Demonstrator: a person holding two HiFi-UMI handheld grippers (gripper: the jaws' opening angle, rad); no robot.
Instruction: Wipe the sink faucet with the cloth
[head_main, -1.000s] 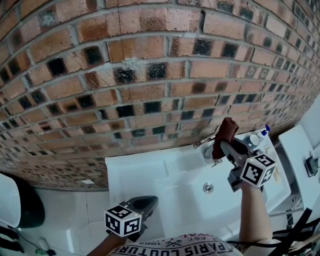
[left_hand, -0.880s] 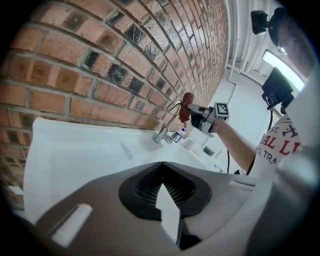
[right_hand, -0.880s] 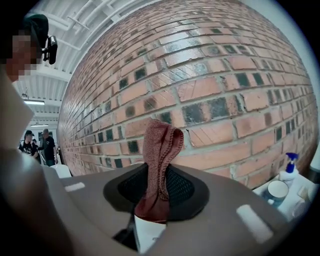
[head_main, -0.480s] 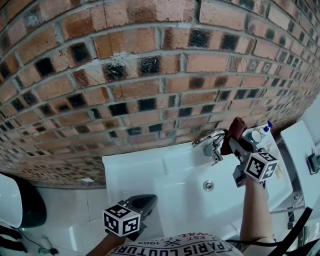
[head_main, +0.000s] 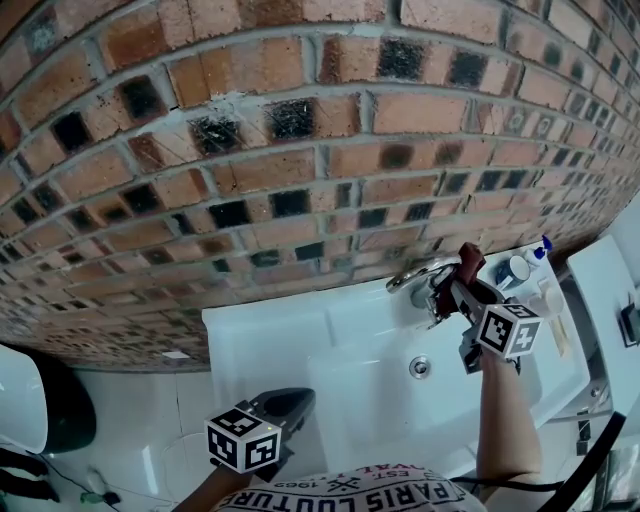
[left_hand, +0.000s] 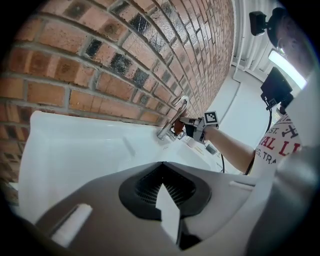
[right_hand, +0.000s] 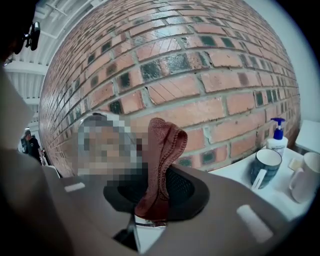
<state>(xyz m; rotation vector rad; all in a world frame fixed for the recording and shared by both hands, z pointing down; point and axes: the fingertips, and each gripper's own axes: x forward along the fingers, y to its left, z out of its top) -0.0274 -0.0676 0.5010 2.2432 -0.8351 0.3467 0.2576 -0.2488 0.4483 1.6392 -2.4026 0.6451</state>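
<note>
right tool (head_main: 456, 287) grips cloth (right_hand: 161, 150); white sink (head_main: 290, 345), brick wall (head_main: 300, 150)

Backed by a red-brown brick wall (right_hand: 190, 65) with dark inset squares. Lined up on a white ledge (right_hand: 236, 171) against it: white pump bottle with blue top (right_hand: 276, 137), dark teal ceramic mug (right_hand: 265, 167) just beside, plain white mug (right_hand: 306, 182) nearest.

In the head view, the right hand-held gripper (head_main: 452, 290) and its cloth (head_main: 470, 262) hid part of the faucet (head_main: 412, 274); whether cloth and faucet touched could not be told. In the right gripper view, a white mug (right_hand: 306, 184) was cut off by the edge.
</note>
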